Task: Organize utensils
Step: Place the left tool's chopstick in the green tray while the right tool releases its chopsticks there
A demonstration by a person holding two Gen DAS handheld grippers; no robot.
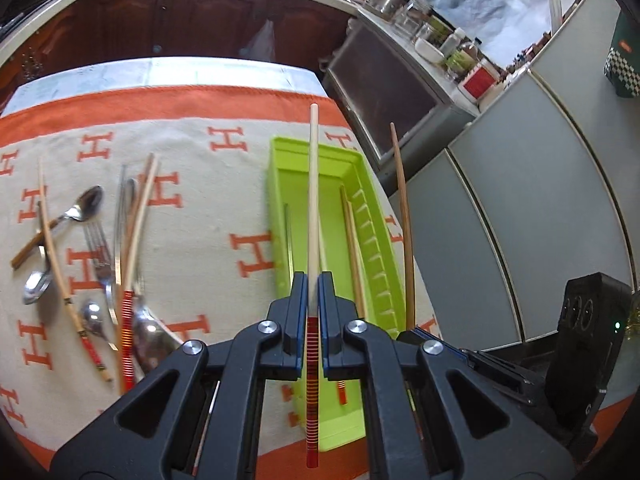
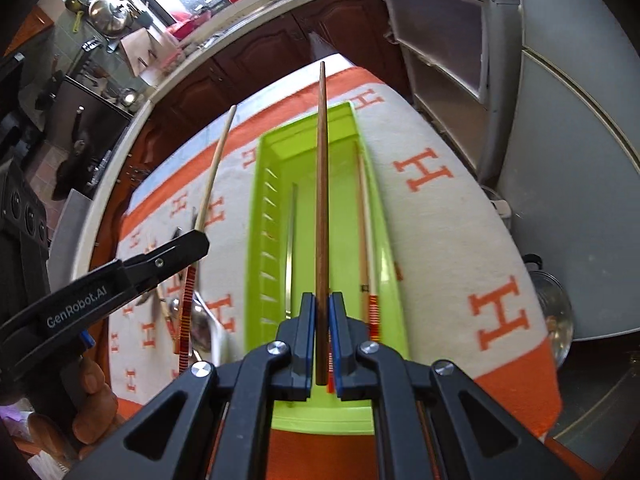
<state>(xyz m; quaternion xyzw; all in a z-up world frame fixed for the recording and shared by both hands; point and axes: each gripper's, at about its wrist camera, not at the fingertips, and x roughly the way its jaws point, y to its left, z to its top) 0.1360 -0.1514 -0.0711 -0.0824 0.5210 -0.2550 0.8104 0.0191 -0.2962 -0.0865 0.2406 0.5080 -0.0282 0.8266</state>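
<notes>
My left gripper point(image 1: 313, 280) is shut on a pale chopstick with a red striped end point(image 1: 313, 200), held above the lime green tray point(image 1: 280, 208). My right gripper point(image 2: 321, 300) is shut on a dark brown chopstick point(image 2: 321, 184), also over the green tray point(image 2: 256, 240). The brown chopstick point(image 1: 402, 216) shows at the tray's right side in the left wrist view. The left gripper point(image 2: 200, 240) with its pale chopstick point(image 2: 218, 160) appears on the left of the right wrist view. Inside the tray lie a metal utensil point(image 2: 291, 236) and chopsticks point(image 2: 365, 240).
Loose spoons point(image 1: 82, 206), a fork point(image 1: 100, 256) and several chopsticks point(image 1: 138, 220) lie on the cream cloth with orange H letters point(image 1: 200, 200) left of the tray. Dark wooden cabinets point(image 1: 180, 16) stand beyond the table; a grey fridge point(image 2: 580, 160) stands on the right.
</notes>
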